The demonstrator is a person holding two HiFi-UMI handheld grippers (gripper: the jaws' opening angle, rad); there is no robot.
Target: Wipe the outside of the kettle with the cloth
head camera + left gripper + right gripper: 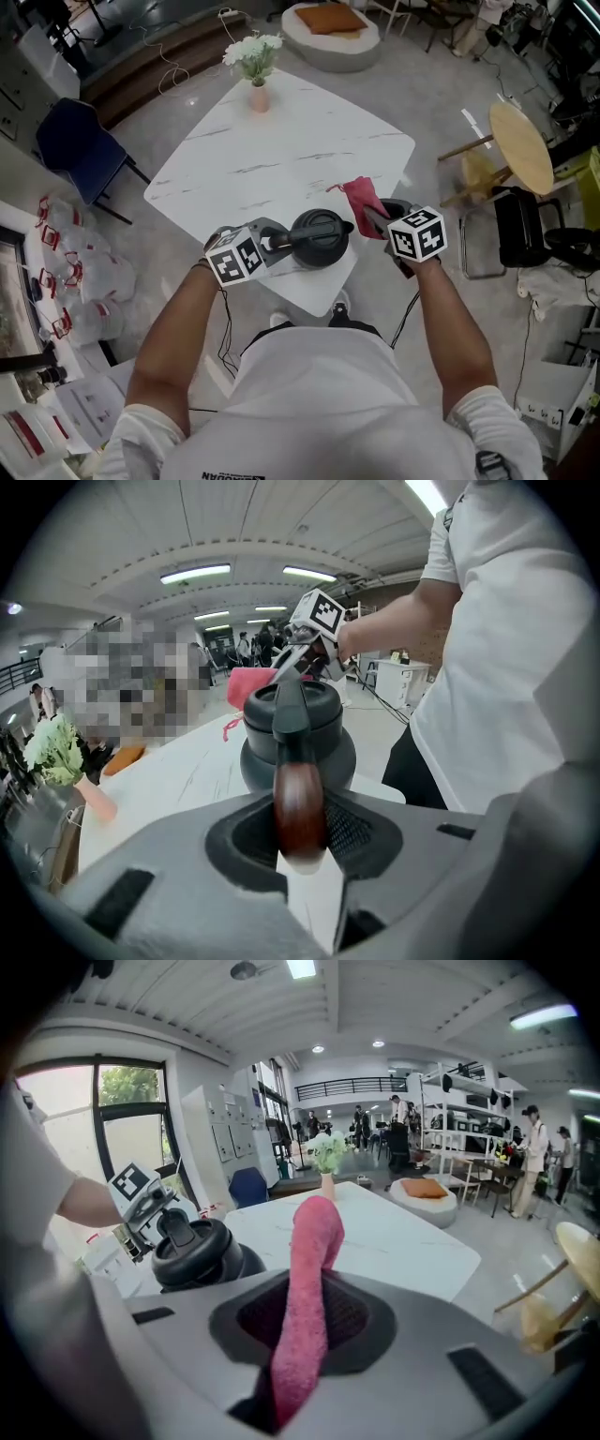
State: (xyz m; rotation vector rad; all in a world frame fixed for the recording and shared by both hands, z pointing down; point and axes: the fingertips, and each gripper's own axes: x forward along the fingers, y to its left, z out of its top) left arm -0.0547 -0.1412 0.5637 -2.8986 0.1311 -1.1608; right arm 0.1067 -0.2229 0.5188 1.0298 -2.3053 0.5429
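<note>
A black kettle stands near the front corner of the white marble table. My left gripper is shut on its brown wooden handle, which sits between the jaws in the left gripper view. My right gripper is shut on a pink cloth, held just right of the kettle and a little above the table. In the right gripper view the cloth stands up from between the jaws, with the kettle to its left. The cloth is not touching the kettle.
A pink vase of white flowers stands at the table's far side. A blue chair is on the left and a round wooden side table on the right. Bags lie on the floor at the left.
</note>
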